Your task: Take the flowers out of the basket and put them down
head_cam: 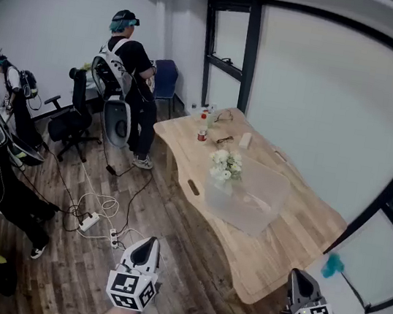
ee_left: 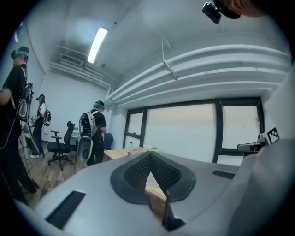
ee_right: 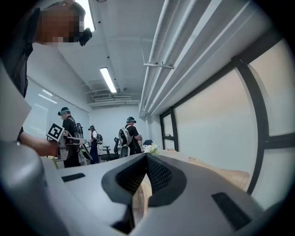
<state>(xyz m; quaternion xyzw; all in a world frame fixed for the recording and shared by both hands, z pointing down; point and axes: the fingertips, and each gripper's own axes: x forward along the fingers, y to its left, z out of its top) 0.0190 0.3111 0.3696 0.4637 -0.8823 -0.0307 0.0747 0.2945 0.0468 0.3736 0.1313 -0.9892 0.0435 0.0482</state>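
1. The flowers (head_cam: 226, 166), white blooms with green leaves, stand upright in the basket (head_cam: 260, 200); the basket is pale and translucent and sits near the middle of the wooden tabletop (head_cam: 302, 236); the flowers rise from the end of it nearer the windows' far corner.
2. The left gripper (head_cam: 146, 244) is held low over the wooden floor (head_cam: 165, 258), well apart from the tabletop and the basket; in the left gripper view its jaws meet at the tips, with nothing between them.
3. The right gripper (head_cam: 298, 274) hangs just beside the near corner of the tabletop, also well apart from the flowers; in the right gripper view its jaws are closed tip to tip and empty, and the flowers show small beyond them, straight past the tips.
4. Neither gripper touches the basket or the flowers.
5. At the far end of the tabletop stands a bottle (head_cam: 202, 131) with a red label, with a few small items near it that are too small to tell.
6. A person (head_cam: 130, 68) in dark clothes stands beside that far end, an office chair (head_cam: 68, 123) just behind; a power strip (head_cam: 89, 222) with trailing cables lies on the floor.
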